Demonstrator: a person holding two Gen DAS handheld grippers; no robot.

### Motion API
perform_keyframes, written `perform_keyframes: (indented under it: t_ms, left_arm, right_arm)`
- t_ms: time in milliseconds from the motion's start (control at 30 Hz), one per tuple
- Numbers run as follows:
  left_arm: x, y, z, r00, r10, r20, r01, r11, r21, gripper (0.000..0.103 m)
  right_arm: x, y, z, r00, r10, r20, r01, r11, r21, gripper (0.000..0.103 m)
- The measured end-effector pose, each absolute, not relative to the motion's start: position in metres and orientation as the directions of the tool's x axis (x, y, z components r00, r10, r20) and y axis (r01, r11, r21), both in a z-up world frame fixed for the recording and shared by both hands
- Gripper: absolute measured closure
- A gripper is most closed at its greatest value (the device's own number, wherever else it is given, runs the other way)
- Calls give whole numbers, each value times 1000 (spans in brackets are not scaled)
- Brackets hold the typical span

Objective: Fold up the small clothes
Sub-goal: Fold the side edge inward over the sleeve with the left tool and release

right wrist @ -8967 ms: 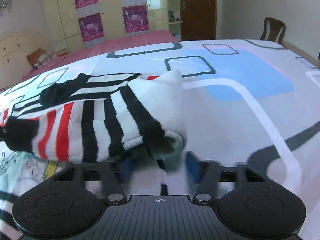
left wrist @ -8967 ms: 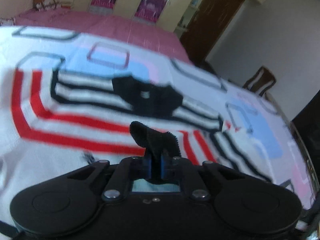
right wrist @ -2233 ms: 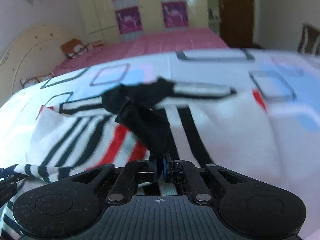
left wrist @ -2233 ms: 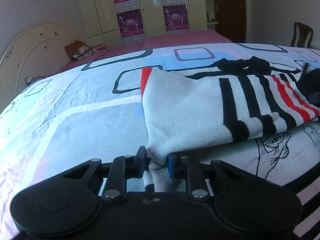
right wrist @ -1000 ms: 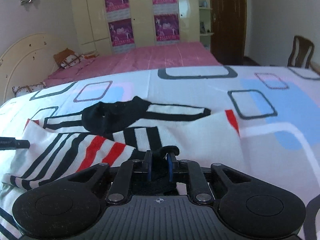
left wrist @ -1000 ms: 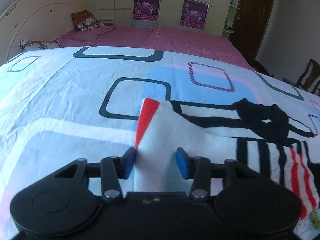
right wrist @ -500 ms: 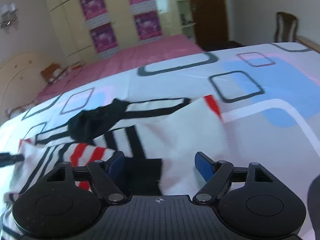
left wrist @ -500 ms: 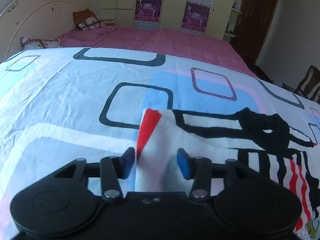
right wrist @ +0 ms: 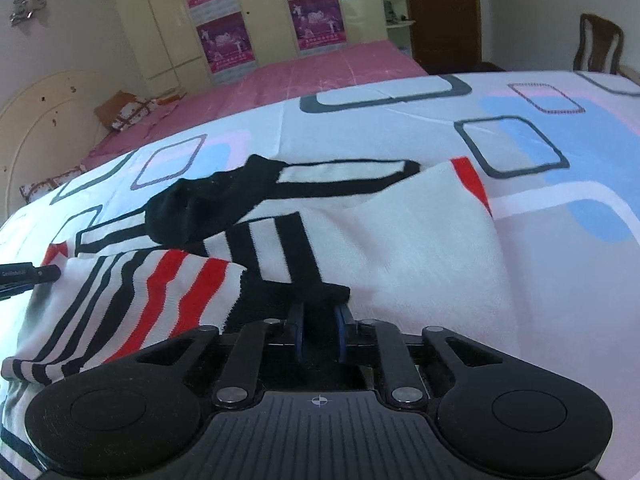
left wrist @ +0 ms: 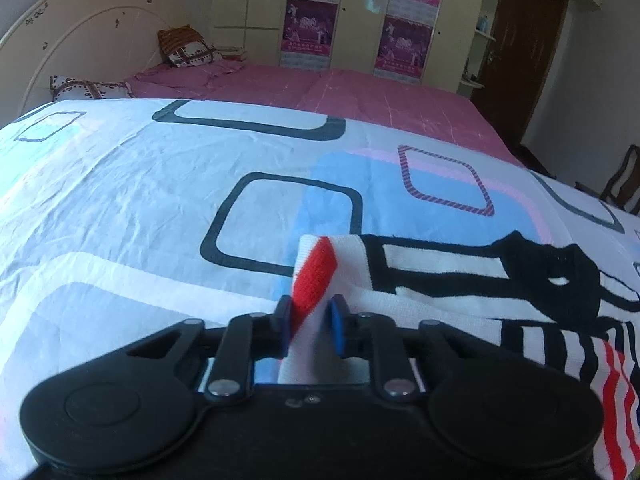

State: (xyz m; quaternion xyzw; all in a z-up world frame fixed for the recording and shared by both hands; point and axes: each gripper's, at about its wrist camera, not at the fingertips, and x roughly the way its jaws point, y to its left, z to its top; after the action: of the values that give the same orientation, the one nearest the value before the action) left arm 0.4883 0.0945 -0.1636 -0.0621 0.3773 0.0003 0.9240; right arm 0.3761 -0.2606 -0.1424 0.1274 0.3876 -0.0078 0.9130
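A small white knit sweater (right wrist: pixel 420 248) with black and red stripes and a black collar (right wrist: pixel 208 204) lies partly folded on the patterned bedsheet (left wrist: pixel 120 208). My left gripper (left wrist: pixel 309 316) is shut on the sweater's red-striped left edge (left wrist: pixel 316 276). My right gripper (right wrist: pixel 319 322) is shut on a black cuff (right wrist: pixel 316 300) of the sweater near its middle. A striped sleeve (right wrist: pixel 132 300) lies folded across the left part. The left gripper's tip (right wrist: pixel 24 274) shows at the left edge of the right wrist view.
The sheet (right wrist: pixel 560 152) spreads wide on all sides of the sweater. Beyond it lies a pink bed (left wrist: pixel 320 88) with pillows (left wrist: pixel 184 46) and a headboard. Wardrobes with posters, a brown door (right wrist: pixel 444 8) and a wooden chair (right wrist: pixel 600 46) stand at the back.
Both grippers, open half a second ago, have closed: the left on the red-striped edge, the right on the black cuff. The left edge now stands pinched up between the left fingers.
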Motion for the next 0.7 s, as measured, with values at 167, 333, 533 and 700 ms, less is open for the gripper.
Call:
perform_keyframes:
  t_ms: [167,333,533,700]
  left_arm:
    - [486,97,-166,740,-16,-673,-90,988,-123,92]
    - [492,98,-170,733,12,-680,-129,984,-122,83]
    - [497,105,-162,717,25,-697,-135,985,-104,69]
    - [503,104,-168,711,42,-702,-134,988,-78,61]
  right_arm:
    - [370,-252,-124,773,2,-635,84,991,106,94]
    - [381,-259,-153,696,-12,-718,112,989,92,99]
    - [371,-262,-132,756,-23,-654,119,987,104,99]
    - [378,-250,-126,759,39,-650,71,987,143,99]
